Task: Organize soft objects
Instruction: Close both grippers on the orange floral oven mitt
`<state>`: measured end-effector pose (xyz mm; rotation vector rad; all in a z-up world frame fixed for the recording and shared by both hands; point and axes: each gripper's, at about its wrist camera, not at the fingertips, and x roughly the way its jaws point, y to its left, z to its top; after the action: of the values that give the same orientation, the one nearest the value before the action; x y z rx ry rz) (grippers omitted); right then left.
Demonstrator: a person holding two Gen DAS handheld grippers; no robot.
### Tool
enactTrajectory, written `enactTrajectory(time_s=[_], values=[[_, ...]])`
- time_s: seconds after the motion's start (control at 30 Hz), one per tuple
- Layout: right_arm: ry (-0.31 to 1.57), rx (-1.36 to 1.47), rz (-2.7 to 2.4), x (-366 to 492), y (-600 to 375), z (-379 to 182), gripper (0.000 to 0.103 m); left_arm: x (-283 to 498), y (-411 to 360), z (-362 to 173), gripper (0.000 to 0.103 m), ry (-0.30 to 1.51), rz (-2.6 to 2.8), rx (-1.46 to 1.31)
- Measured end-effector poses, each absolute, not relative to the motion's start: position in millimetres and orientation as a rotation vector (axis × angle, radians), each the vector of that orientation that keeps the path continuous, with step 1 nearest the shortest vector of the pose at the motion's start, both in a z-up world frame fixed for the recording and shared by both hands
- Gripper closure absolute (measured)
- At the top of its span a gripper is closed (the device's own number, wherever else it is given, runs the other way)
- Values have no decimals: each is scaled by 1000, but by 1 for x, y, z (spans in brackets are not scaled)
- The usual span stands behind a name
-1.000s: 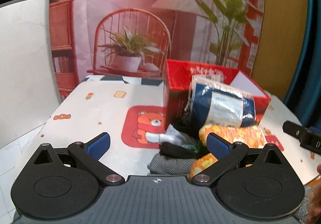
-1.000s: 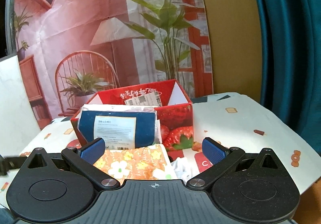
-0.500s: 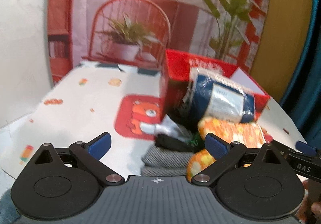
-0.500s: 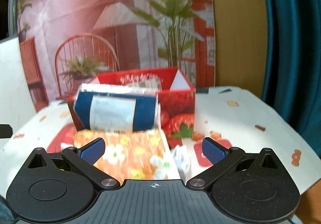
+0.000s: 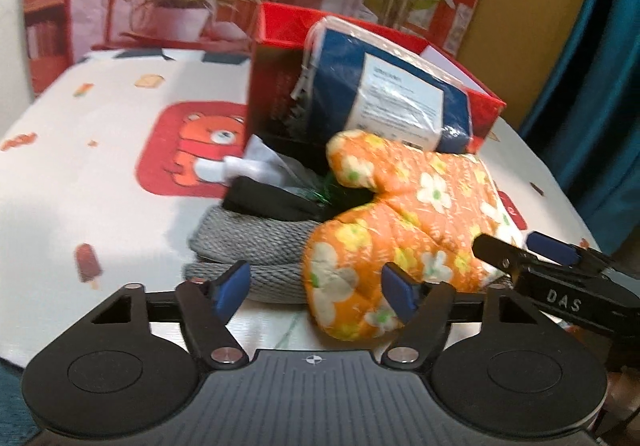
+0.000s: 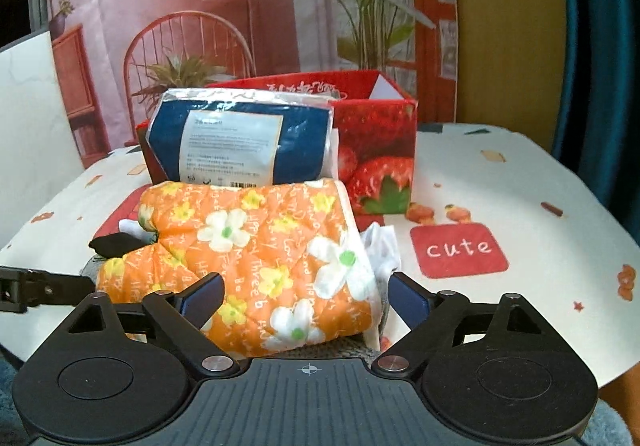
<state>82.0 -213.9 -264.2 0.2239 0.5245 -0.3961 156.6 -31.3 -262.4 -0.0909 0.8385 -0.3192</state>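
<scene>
Two claws, left claw [image 5: 316, 288] and right claw [image 6: 306, 296], are closing unclenched around the orange mitt [image 6: 256, 258] between their pads, readying a shared lift.

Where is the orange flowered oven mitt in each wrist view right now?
Left wrist: oven mitt right of centre, thumb pointing up-left, lying on grey knitwear.
Right wrist: oven mitt centre-left, just ahead of the tool.
Shared landmark: the red strawberry box behind it.
</scene>
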Motion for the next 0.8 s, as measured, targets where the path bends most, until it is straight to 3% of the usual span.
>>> enactTrajectory(time_s=[0.27, 0.8], values=[[502, 249, -377, 95, -235, -268, 23, 169, -42, -279, 35, 874, -351, -124], [535, 312, -287, 112, -242, -291, 25, 181, -45, -292, 36, 903, -360, -138]])
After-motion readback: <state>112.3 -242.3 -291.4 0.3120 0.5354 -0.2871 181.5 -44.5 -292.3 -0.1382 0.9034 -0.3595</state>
